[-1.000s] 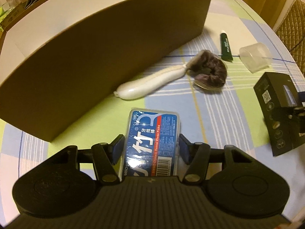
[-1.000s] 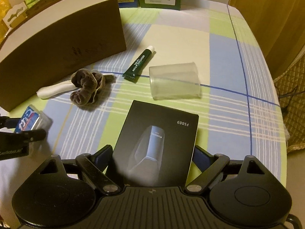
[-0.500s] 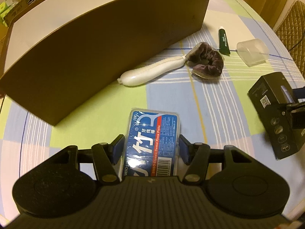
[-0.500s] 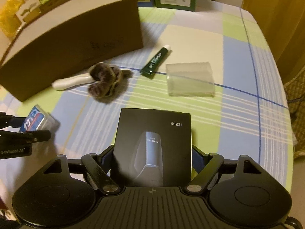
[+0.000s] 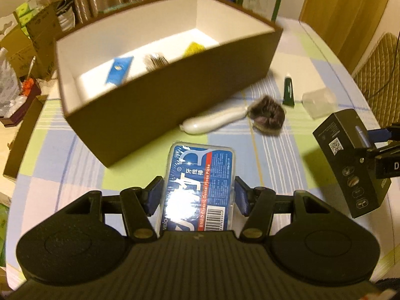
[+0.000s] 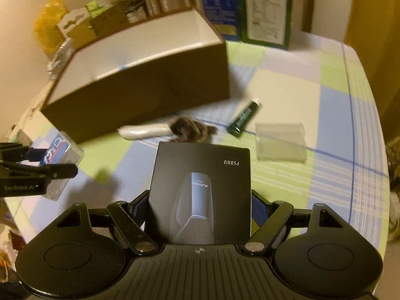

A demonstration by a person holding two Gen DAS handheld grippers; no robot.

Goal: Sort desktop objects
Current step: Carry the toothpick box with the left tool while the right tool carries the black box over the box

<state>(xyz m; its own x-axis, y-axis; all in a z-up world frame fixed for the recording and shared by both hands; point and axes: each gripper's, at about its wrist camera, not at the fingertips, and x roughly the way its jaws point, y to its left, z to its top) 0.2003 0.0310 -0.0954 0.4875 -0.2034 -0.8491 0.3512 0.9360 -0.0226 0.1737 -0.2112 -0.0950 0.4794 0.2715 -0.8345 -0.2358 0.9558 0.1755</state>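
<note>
My left gripper [image 5: 198,195] is shut on a blue dental floss picks case [image 5: 200,175], held off the checked tablecloth in front of the brown cardboard box [image 5: 175,95]. My right gripper [image 6: 200,207] is shut on a black shaver carton [image 6: 202,175] marked FS889, also held above the table. In the left wrist view that carton [image 5: 350,160] hangs at the right. The right wrist view has the floss case [image 6: 62,150] at the left. A white-handled brush [image 5: 215,122], a dark scrunchie [image 5: 267,115], a green tube [image 5: 288,92] and a clear plastic cup [image 5: 317,100] lie beside the box.
The brown box is open at the top, white inside, with a blue packet [image 5: 118,70] and a yellow item [image 5: 195,48] on its floor. Blue and green cartons [image 6: 265,12] stand behind it. Clutter [image 5: 22,57] lies to the left of the table; a chair [image 5: 377,70] stands at the right.
Both grippers have risen with their loads. The right jaws closed onto the black carton and lifted it. The left view now looks over the wall into the brown box.
</note>
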